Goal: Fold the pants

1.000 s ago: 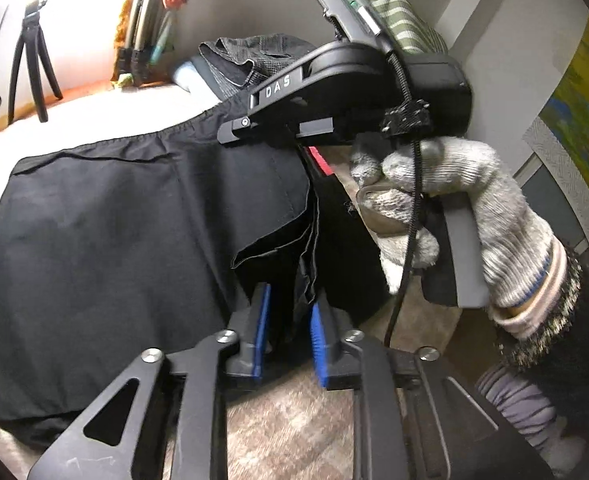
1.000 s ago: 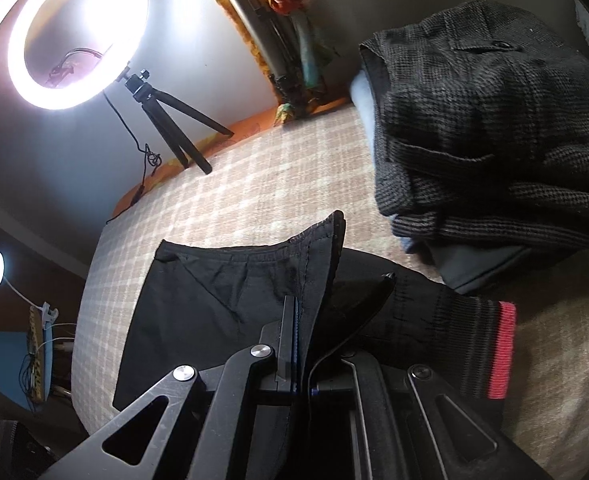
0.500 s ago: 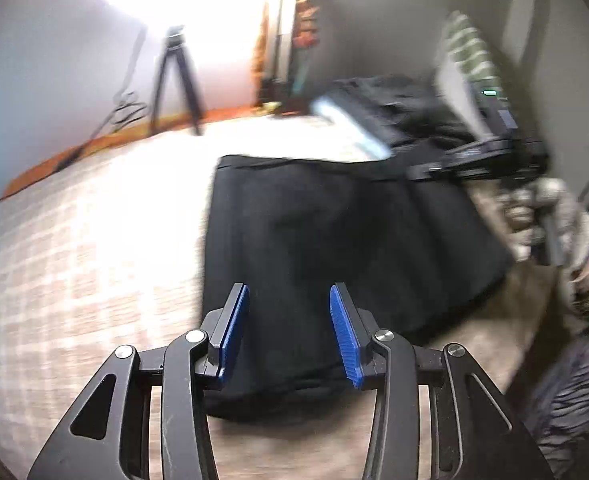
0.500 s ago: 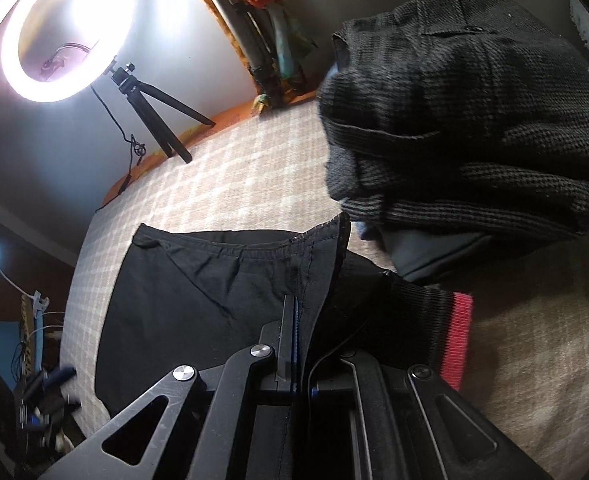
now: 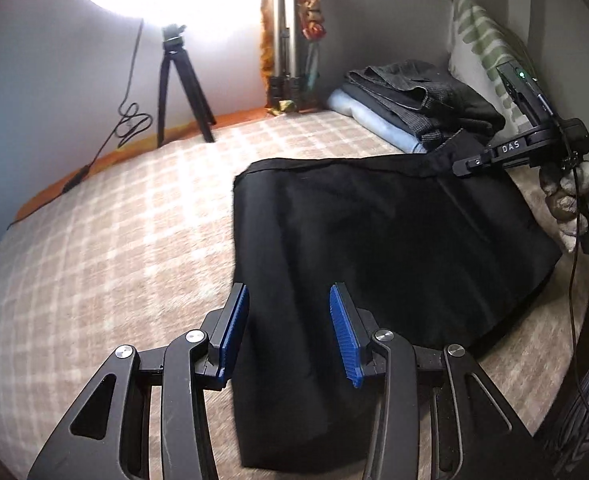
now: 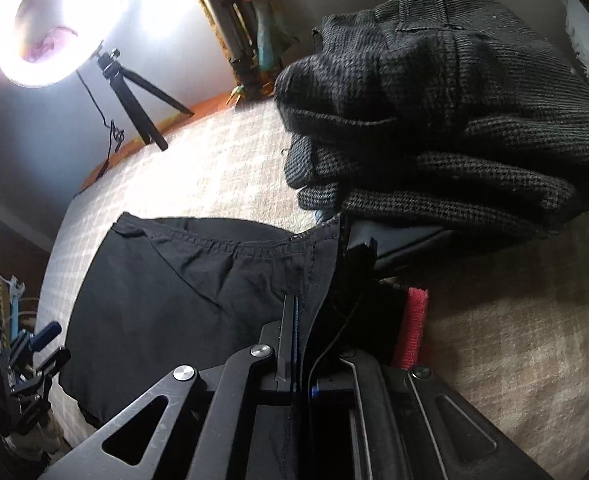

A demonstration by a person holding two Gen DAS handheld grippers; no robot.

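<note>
Bed: checked blanket (image 5: pixel 142 216) forms the work surface and fills most of both views.
Black pants: pants (image 5: pixel 374 248) lie flat on the right half of the blanket as a broad doubled panel, one short edge at the far side, the other at the near side under the left gripper.
Garment stack: folded clothes (image 6: pixel 454 120) sit at the far right, just beyond the far right corner of the pants, in front of a striped pillow (image 5: pixel 482 36).
Right gripper: right gripper (image 6: pixel 300 344) is clenched on the far right corner of the pants, the hem pinched between its fingers; a red-trimmed cuff (image 6: pixel 412 328) lies beside them. A gloved hand (image 5: pixel 574 204) carries it.
Left gripper: left gripper (image 5: pixel 290 332) hangs over the near left part of the pants, jaws released, blue pads parted, no cloth between them.
Progress: judged part done. One fold appears laid; at least one further fold and a tidy-up remain.
Change from earlier frame: a second ago the left pads pinched a raised fold of cloth close to the right gripper. That fold now lies flat, the left gripper has let go and drawn back to the near edge. The right gripper's hold is unchanged.
</note>
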